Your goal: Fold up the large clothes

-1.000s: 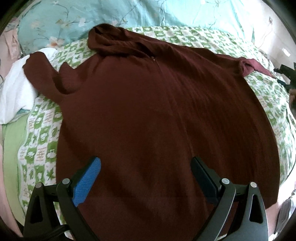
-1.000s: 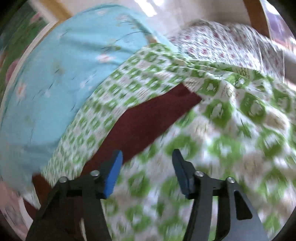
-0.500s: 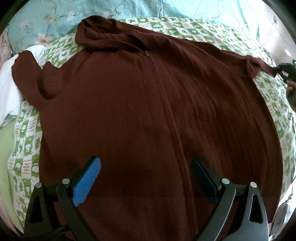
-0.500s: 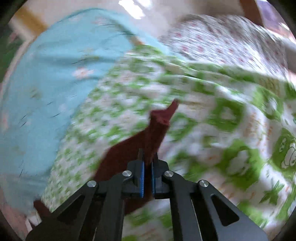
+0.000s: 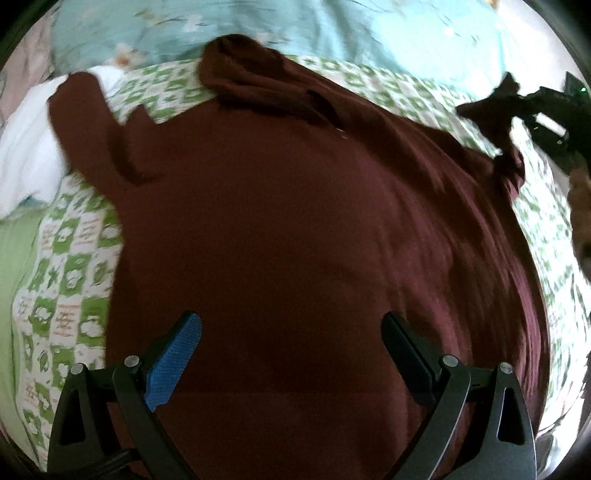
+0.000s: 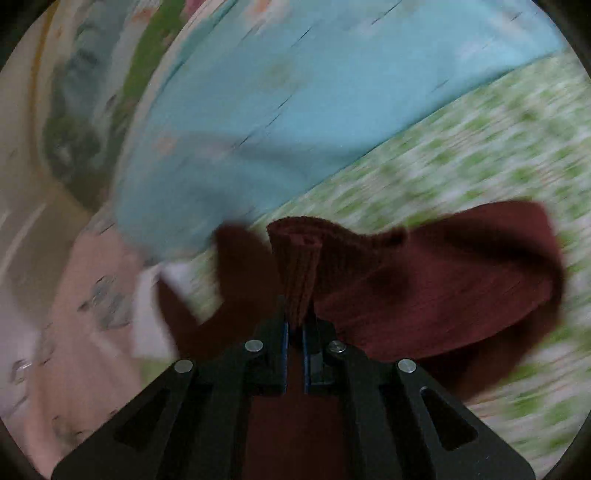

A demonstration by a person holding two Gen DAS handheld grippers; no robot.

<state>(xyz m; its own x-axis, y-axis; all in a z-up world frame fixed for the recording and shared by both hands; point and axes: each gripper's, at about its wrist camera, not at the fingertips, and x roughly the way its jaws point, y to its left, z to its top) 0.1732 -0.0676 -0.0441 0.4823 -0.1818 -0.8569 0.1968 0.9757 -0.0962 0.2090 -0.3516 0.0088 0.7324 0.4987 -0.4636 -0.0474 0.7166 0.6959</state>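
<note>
A large dark maroon hooded sweater (image 5: 295, 229) lies spread front-up on the bed, hood (image 5: 251, 70) toward the far side, one sleeve (image 5: 85, 125) bent at the far left. My left gripper (image 5: 291, 343) hovers open above its lower body, nothing between the fingers. My right gripper (image 6: 294, 325) is shut on the ribbed cuff (image 6: 299, 266) of the other sleeve (image 6: 443, 284), which trails to the right of it. In the left wrist view that gripper (image 5: 517, 101) holds the cuff lifted off the bed at the far right.
A green-and-white patterned sheet (image 5: 62, 280) covers the bed. A light blue floral quilt (image 5: 332, 29) lies along the far side and white cloth (image 5: 26, 147) at the far left. The person's hand (image 5: 581, 206) shows at the right edge.
My right gripper went from open to shut on the sleeve cuff, then swung fast, lifting the cuff off the sheet. The left gripper shifted slightly over the sweater and stays open.
</note>
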